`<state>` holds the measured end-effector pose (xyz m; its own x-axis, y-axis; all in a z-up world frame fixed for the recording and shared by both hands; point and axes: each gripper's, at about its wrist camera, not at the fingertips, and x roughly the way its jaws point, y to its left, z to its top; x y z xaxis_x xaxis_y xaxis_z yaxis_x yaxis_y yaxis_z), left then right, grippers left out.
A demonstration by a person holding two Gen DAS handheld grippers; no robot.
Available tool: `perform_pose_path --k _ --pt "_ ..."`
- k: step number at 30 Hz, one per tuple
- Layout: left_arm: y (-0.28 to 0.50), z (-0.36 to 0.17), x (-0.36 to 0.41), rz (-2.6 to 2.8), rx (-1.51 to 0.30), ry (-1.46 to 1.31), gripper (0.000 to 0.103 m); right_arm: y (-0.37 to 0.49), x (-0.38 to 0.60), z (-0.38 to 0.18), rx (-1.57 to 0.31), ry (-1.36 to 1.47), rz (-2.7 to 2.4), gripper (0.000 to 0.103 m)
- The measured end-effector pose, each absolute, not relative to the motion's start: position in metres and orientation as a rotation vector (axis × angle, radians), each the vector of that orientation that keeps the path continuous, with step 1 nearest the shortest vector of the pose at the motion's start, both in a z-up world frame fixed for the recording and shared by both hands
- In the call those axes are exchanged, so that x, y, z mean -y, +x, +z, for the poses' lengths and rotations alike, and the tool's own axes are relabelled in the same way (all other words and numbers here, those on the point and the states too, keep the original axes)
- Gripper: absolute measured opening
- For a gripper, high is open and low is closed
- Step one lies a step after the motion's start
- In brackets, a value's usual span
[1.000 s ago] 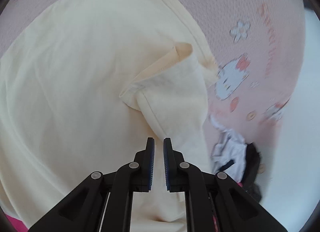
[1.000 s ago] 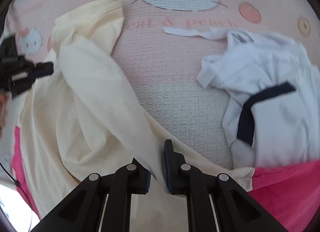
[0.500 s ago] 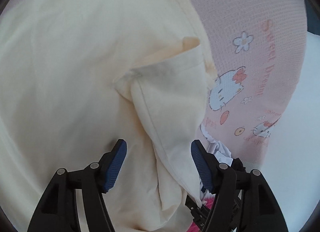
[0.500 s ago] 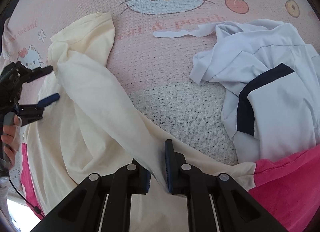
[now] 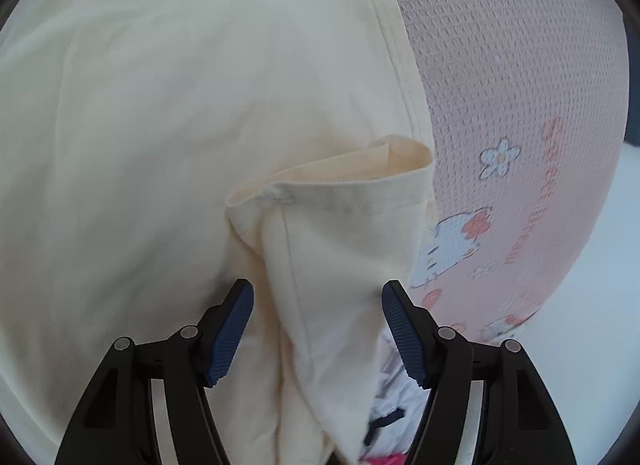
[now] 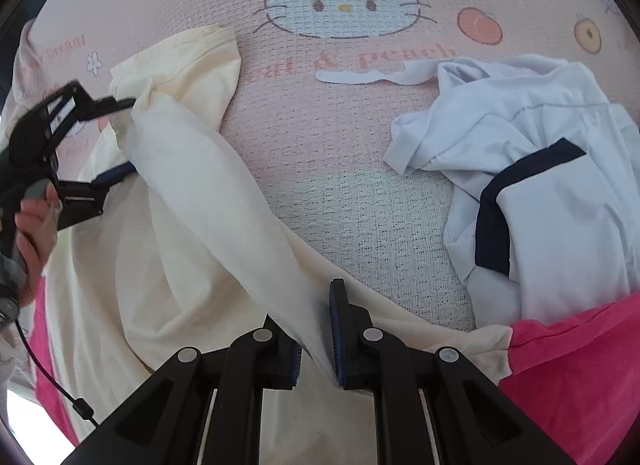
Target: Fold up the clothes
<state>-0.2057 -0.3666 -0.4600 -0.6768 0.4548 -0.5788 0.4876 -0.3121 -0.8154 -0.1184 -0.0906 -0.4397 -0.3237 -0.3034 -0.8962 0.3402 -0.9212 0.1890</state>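
Observation:
A cream T-shirt (image 5: 168,137) lies on the pink Hello Kitty blanket (image 5: 520,65). Its sleeve (image 5: 340,249) is folded back onto the body. My left gripper (image 5: 318,329) is open, its blue pads on either side of the sleeve fold, not pinching it. In the right wrist view the same shirt (image 6: 168,201) runs from upper left to the bottom centre. My right gripper (image 6: 316,339) is shut on a fold of the cream shirt. The left gripper (image 6: 116,141) shows at the left of that view, held by a hand.
A crumpled white garment with a navy stripe (image 6: 532,193) lies at the right on the blanket (image 6: 340,145). A bright pink garment (image 6: 580,377) lies under the cream shirt at the bottom right and bottom left. The blanket's edge (image 5: 592,285) is at the right.
My left gripper has opened and let go of the sleeve, then moved closer over it. My right gripper stays shut on the shirt and has shifted slightly.

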Motion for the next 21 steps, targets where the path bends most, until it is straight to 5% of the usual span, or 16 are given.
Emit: perform_pose_path --k 8,10,13,21 --pt "-0.22 -0.464 0.338 -2.274 -1.726 1.314 0.064 -0.14 0.124 -0.455 -0.173 1.517 -2.301 0.012" --pt "-0.221 -0.458 0.335 -2.323 -1.645 1.313 0.042 -0.14 0.131 -0.456 -0.207 1.507 -2.304 0.012" --pt "-0.223 -0.452 0.331 -2.353 -1.528 1.349 0.026 -0.117 0.121 -0.44 -0.284 1.488 -2.321 0.012" --pt "-0.228 -0.419 0.327 -2.483 -1.45 1.29 0.014 -0.111 0.145 -0.44 -0.615 1.417 -2.349 0.011"
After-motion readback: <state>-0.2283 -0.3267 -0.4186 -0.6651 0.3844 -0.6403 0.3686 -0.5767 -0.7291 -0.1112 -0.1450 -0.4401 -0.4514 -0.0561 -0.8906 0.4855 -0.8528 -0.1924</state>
